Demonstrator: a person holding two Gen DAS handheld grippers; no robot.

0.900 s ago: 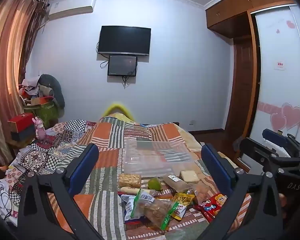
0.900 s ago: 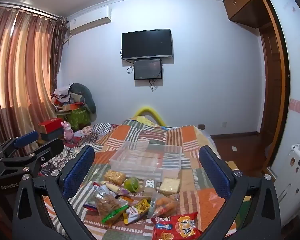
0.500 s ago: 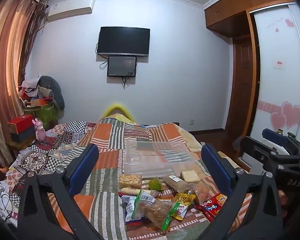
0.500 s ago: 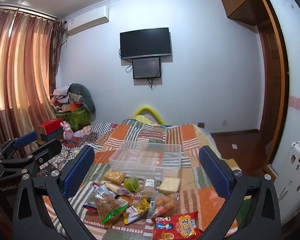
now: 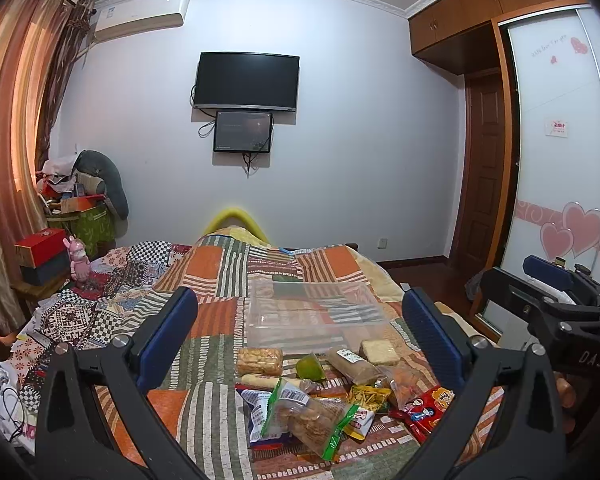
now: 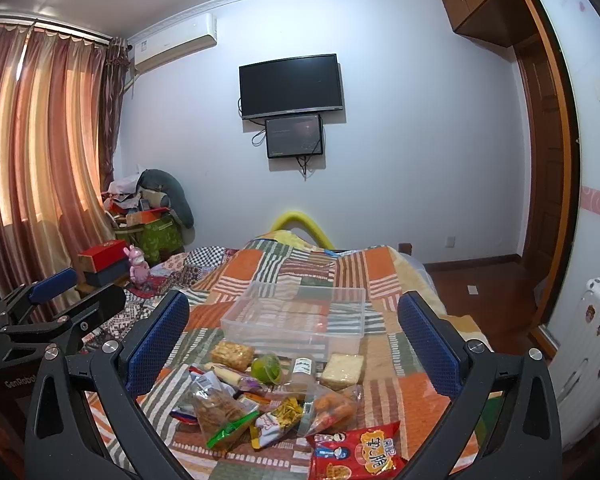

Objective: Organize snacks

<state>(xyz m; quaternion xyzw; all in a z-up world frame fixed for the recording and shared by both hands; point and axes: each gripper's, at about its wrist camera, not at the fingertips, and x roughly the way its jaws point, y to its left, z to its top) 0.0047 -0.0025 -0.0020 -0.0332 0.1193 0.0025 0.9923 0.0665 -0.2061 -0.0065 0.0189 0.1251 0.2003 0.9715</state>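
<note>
Both grippers held side by side above the near end of the bed (image 5: 216,276), pointing slightly downward toward the far wall. Left gripper (image 5: 300,332) spread to full width, nothing between the blue pads (image 5: 168,332). Right gripper (image 6: 292,336) likewise wide apart, holding nothing, pads (image 6: 156,340) clear of every packet.

Snacks (image 5: 320,392) heaped on the patchwork quilt just below and ahead of both grippers: a green-edged bag of biscuits (image 5: 308,420), a lime (image 5: 310,368), a pale square cake (image 5: 378,352), a red packet (image 5: 424,404), a yellow packet of sticks (image 5: 366,394). Clear bin (image 5: 312,312) lying empty just beyond the heap, farther up the bed.

From the left wrist only: the right gripper seen from the side at the right edge, a fingertip (image 5: 566,390) showing beneath its body, and a wardrobe door (image 5: 560,140) with pink hearts.

From the right wrist only: the left gripper seen at the left edge (image 6: 52,312), the whole red packet (image 6: 356,454) face up nearest the camera, a bag of orange puffs (image 6: 332,406), the bin's (image 6: 296,316) walls shown more plainly, and a white radiator (image 6: 592,344) at the right.
</note>
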